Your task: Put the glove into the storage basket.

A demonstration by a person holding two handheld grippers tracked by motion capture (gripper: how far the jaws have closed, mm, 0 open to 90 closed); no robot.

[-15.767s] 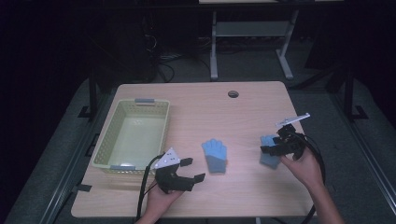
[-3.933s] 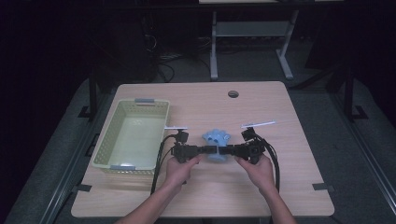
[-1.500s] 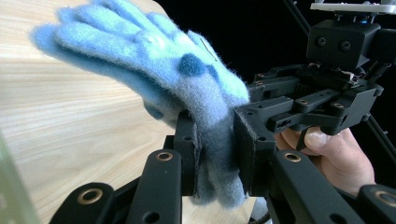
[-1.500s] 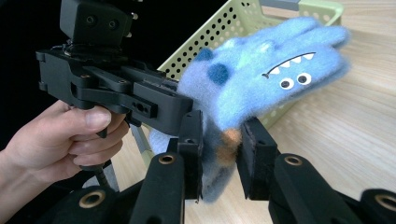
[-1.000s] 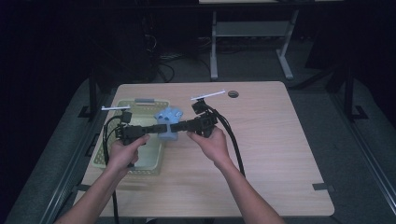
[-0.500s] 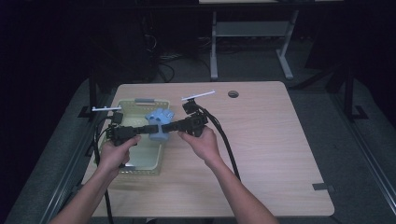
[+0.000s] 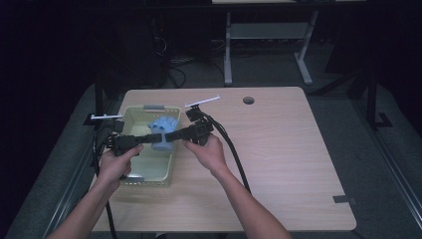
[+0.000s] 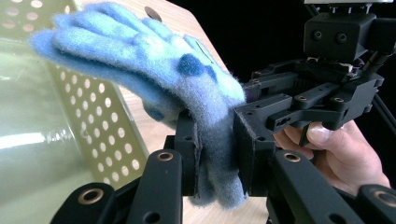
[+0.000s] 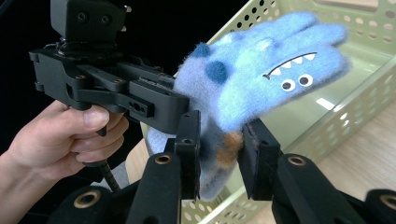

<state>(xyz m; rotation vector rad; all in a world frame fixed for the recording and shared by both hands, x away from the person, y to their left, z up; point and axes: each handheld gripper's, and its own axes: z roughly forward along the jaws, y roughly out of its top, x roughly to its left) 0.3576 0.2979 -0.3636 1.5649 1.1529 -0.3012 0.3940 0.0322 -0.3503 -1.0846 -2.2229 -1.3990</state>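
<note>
Two fuzzy blue gloves [image 7: 163, 130], pressed together, hang over the right half of the pale green basket [image 7: 133, 172]. Both grippers grip the bundle at its cuff end from opposite sides. My left gripper [image 7: 151, 139] comes in from the left, my right gripper [image 7: 172, 135] from the right. In the left gripper view the jaws [image 8: 217, 140] are shut on the gloves [image 8: 154, 60], with the right gripper [image 8: 299, 102] just behind. In the right gripper view the jaws [image 9: 219, 140] clamp the gloves [image 9: 271, 65], one of which shows a monster face, beside the left gripper [image 9: 116, 88].
The perforated basket [image 9: 355, 107] stands at the table's left edge with a bare floor [image 8: 28, 154]. The wooden table [image 7: 278, 164] stretches to the right, with a cable hole [image 7: 248, 100] at the back. Cables trail from both grippers toward the person.
Both grippers have carried the gloves leftward from the table's middle to above the basket. In the last second they shifted a little further left and lower.
</note>
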